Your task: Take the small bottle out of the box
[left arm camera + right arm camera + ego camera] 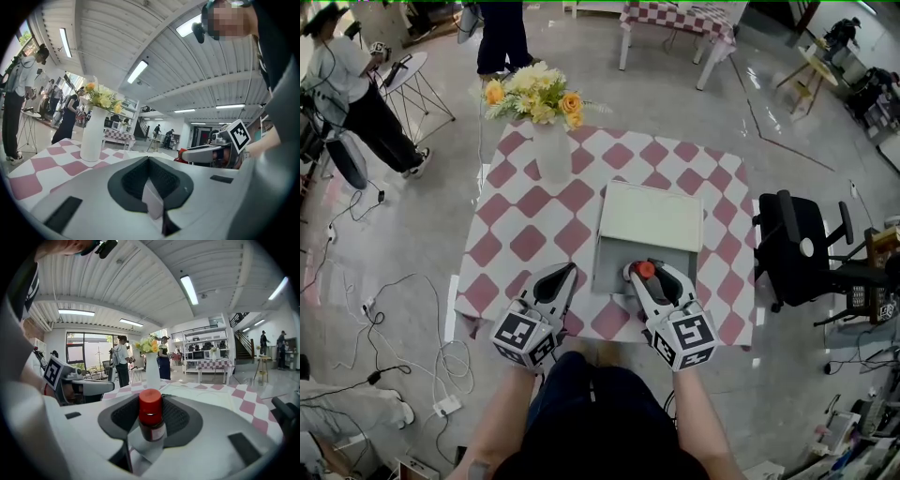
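Gripping the small bottle (151, 420), dark-bodied with a red cap, our right gripper (648, 273) holds it over the open box's (649, 217) near edge. Our left gripper (558, 276) seems open and empty above the pink-checked tablecloth (525, 239), with glossy floor (412, 234) around.

Bare checked cloth (525, 239) lies left of the box (652, 216); the vase (553, 150) stands at the far edge.

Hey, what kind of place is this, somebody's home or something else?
Not a home: probably a big open workshop or studio hall. Tables with checked cloths stand on a glossy floor, loose cables trail beside them, strip lights run along a ribbed ceiling, and other people stand around.
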`<action>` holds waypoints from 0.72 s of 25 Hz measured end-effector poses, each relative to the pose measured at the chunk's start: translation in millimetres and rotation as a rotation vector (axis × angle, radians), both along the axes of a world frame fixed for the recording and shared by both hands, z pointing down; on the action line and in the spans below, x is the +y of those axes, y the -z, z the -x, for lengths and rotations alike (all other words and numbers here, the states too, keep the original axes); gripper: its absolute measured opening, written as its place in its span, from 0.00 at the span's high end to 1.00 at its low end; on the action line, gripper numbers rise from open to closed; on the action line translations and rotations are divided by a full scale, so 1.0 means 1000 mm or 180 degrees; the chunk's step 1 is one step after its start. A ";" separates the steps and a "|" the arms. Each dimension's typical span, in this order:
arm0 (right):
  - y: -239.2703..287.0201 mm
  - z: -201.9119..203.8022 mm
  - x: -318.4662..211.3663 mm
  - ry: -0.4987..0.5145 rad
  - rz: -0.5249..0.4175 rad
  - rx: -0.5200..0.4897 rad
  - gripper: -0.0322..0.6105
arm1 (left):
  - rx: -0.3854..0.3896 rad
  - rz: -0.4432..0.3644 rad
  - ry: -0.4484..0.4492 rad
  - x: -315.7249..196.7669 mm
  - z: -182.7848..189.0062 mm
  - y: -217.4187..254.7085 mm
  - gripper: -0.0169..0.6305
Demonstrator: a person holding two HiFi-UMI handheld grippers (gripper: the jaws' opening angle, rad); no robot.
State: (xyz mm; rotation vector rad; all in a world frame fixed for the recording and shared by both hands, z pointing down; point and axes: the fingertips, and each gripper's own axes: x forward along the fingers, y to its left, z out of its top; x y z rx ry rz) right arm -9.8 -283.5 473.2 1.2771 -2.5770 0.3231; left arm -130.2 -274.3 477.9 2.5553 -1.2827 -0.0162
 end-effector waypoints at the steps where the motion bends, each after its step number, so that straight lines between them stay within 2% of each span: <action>1: 0.002 -0.001 0.000 -0.0012 -0.0011 -0.0006 0.72 | -0.0001 -0.0011 0.0002 0.000 0.000 0.002 0.97; 18: 0.036 -0.020 -0.003 -0.0090 -0.0175 -0.0058 0.72 | -0.0004 -0.0172 0.0128 -0.014 0.007 0.028 0.97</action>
